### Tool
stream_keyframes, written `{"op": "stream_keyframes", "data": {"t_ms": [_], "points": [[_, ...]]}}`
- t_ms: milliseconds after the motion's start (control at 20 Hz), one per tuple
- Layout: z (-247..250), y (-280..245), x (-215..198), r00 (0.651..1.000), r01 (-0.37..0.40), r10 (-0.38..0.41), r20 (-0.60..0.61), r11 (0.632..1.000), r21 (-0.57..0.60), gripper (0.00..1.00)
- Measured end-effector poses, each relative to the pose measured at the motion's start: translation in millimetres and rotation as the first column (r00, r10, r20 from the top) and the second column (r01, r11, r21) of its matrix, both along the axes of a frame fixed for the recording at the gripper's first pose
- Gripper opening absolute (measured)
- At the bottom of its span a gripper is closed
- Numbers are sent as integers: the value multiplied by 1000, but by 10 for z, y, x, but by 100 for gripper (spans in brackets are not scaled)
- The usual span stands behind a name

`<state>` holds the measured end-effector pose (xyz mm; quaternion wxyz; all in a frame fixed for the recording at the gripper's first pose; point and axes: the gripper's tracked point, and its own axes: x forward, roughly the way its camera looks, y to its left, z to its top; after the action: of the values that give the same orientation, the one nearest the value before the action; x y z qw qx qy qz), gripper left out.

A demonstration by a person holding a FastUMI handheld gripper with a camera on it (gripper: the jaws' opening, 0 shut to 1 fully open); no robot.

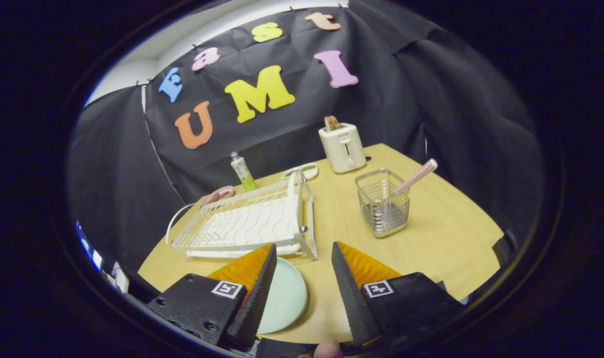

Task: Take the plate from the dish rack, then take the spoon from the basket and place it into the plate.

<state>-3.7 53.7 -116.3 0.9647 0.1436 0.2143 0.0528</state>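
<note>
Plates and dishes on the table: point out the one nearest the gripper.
The pale green plate lying flat between the open gripper's fingers, in front of the dish rack. The pink dish and the small green-centred dish sit beyond the rack.

I see a pale mint-green plate [284, 298] at lower centre, a white dish rack [242, 226] with wavy ribs, a shiny silver wire basket [383, 201], a pink speckled spoon [415, 177], a cream toaster [342, 147], and a light wood-grain desk [446, 233].

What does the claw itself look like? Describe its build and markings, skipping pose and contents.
The claw has two wedge-shaped fingers tapering forward, their inner faces finely ribbed. Each is mounted on a blocky black base carrying a small square black-and-white marker tag. Screw heads show on the left base.
</note>
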Motion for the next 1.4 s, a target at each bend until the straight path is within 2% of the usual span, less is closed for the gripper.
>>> {"op": "stream_keyframes", "data": {"t_ms": [100,300,400,650,850,1100,1200,1400], "points": [[138,-217,-31,996,43,-37,87,996,-76,80],[264,-756,-133,970,145,-105,220,974,-172,97],[292,-1031,-167,956,178,-123,268,965,-193,100],[90,-1439,71,955,143,-89,281,973,-179,100],[-128,-1470,481,961,55,-2,276,981,-184,100],[-350,-1625,945,977,29,-7,213,995,-101,100],[-300,-1648,1065,974,23,-4,228,996,-81,97],[-224,-1552,1226,968,-27,36,248,999,-41,74]]}}
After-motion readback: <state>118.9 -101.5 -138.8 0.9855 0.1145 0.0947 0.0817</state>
